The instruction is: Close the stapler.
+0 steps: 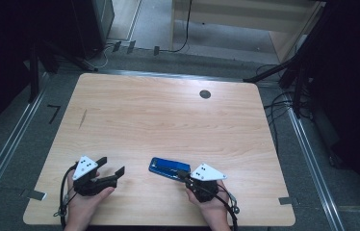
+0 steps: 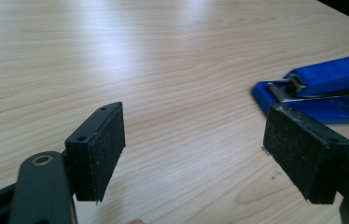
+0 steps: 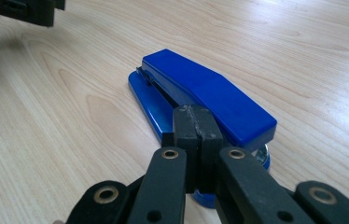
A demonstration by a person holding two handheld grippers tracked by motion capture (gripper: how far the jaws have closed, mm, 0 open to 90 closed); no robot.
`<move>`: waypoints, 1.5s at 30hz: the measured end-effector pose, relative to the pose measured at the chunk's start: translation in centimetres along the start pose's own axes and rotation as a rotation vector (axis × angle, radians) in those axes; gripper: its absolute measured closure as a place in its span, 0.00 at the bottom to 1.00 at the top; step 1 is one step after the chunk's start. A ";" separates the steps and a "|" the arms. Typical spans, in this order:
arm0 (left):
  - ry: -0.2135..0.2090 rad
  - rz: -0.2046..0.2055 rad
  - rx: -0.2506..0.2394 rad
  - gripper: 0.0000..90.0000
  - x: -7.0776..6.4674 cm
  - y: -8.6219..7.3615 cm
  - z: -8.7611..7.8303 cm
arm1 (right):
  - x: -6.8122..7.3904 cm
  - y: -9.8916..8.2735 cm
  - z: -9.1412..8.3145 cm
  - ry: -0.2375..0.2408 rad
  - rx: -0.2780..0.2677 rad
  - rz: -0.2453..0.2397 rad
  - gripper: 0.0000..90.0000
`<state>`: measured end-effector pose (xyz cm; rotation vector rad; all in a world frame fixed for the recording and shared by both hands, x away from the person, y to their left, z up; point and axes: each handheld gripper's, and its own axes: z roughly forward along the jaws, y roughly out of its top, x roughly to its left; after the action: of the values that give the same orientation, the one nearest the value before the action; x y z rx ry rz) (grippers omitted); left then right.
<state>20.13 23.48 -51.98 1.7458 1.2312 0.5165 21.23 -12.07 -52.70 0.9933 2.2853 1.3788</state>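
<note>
2 pads (image 3: 196, 140) pressed together — beside stapler (image 3: 200, 93)

High view overhead, far; both claw views low, close, sharing stapler (image 2: 322, 88).

One blue stapler (image 1: 169, 168) at 6 o'clock on one wooden table (image 1: 168, 110), flanked by two handheld grippers.
</note>
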 end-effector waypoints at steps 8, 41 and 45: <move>0.065 -0.053 -0.026 0.24 2.5 -0.1 -1.6 | -0.4 0.0 0.6 -0.023 0.021 -0.026 1.00; 0.143 -0.059 -0.021 0.25 4.2 -1.0 -1.9 | -2.5 0.2 -0.1 -0.042 -0.007 0.049 0.93; 0.140 -0.049 -0.017 0.25 4.1 -0.9 -1.9 | -3.1 0.1 -0.7 -0.038 -0.020 0.064 0.77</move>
<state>19.92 28.05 -52.49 1.6838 1.3596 0.6275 23.06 -14.64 -52.57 1.0859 2.2255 1.3927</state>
